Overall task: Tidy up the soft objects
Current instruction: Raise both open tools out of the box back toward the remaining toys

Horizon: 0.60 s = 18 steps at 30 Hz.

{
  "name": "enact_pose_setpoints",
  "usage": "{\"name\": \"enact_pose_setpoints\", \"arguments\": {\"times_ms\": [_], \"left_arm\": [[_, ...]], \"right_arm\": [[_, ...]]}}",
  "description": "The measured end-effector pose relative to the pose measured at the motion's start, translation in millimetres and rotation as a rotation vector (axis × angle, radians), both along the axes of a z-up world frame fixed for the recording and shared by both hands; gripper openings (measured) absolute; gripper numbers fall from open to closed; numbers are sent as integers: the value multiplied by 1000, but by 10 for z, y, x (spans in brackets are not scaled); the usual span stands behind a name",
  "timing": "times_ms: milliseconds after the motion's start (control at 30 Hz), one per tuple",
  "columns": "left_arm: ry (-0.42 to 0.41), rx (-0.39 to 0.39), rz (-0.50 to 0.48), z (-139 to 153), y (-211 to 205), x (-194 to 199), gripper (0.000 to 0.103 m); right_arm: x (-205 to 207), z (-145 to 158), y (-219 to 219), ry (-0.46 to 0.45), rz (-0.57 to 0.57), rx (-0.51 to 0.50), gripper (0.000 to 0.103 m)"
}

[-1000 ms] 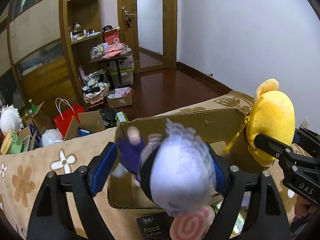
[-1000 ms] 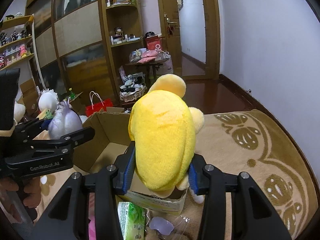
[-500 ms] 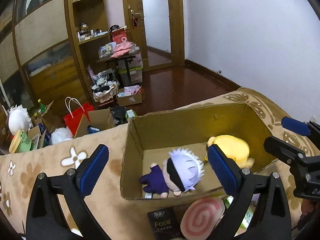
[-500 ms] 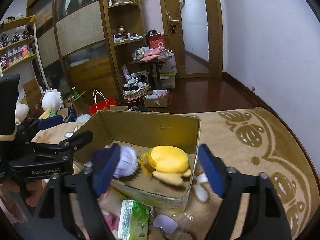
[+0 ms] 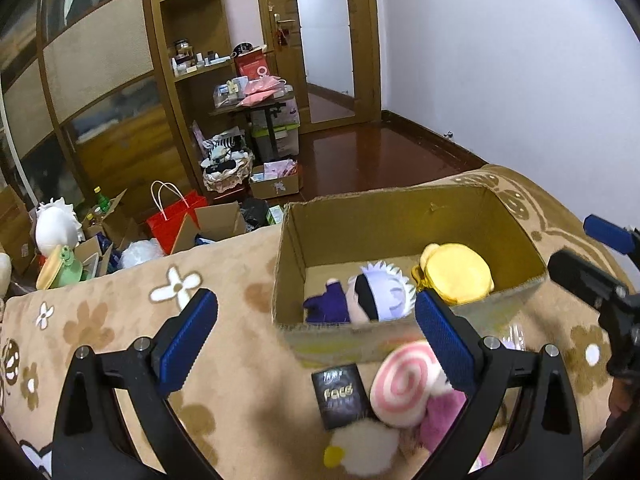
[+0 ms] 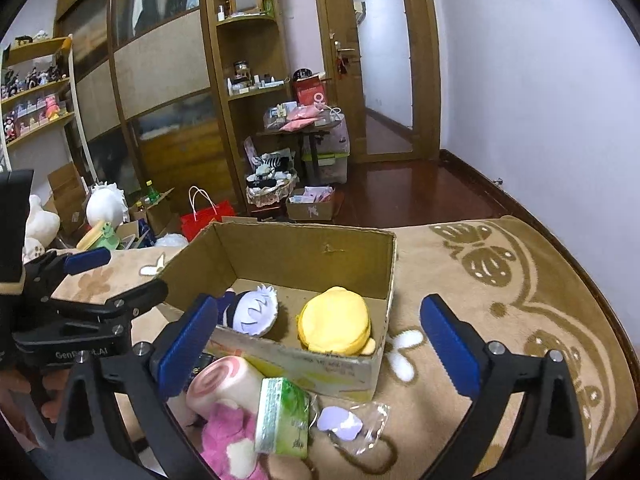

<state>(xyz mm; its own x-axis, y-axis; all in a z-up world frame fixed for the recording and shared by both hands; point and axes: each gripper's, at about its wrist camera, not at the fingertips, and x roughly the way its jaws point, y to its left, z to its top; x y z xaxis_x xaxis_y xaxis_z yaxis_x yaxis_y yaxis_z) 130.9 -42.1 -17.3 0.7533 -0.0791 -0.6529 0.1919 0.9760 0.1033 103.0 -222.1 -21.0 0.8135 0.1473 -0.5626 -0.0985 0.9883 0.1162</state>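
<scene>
A cardboard box (image 5: 408,220) (image 6: 304,248) stands on the patterned blanket. Inside lie a white-haired doll in purple (image 5: 372,294) (image 6: 252,310) and a yellow plush (image 5: 456,272) (image 6: 334,322). In front of the box lie a pink swirl plush (image 5: 402,384) (image 6: 218,382) and a pink furry plush (image 6: 224,436). My left gripper (image 5: 316,334) is open and empty in front of the box. My right gripper (image 6: 316,344) is open and empty, also in front of the box.
A black "Face" packet (image 5: 340,394), a green tissue pack (image 6: 282,416) and a clear bag with a purple item (image 6: 344,426) lie by the plushes. Beyond the blanket's edge are a red bag (image 5: 176,224), boxes, shelves and a doorway.
Both grippers opened and dropped the white-haired doll and the yellow plush into the box, then drew back toward the near side. Both toys now lie on the box floor.
</scene>
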Motion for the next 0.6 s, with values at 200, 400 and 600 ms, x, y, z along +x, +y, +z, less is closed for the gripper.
{"name": "enact_pose_setpoints", "arguments": {"times_ms": [200,400,600], "left_arm": [[21,-3,15,31,67,-265,98],[25,-25,15,123,119,-517,98],[40,-20,23,149,144,-691,98]], "right_arm": [[-189,89,-37,-1,-25,22,103],[-408,158,-38,0,-34,22,103],[-555,193,-54,-1,-36,23,103]]}}
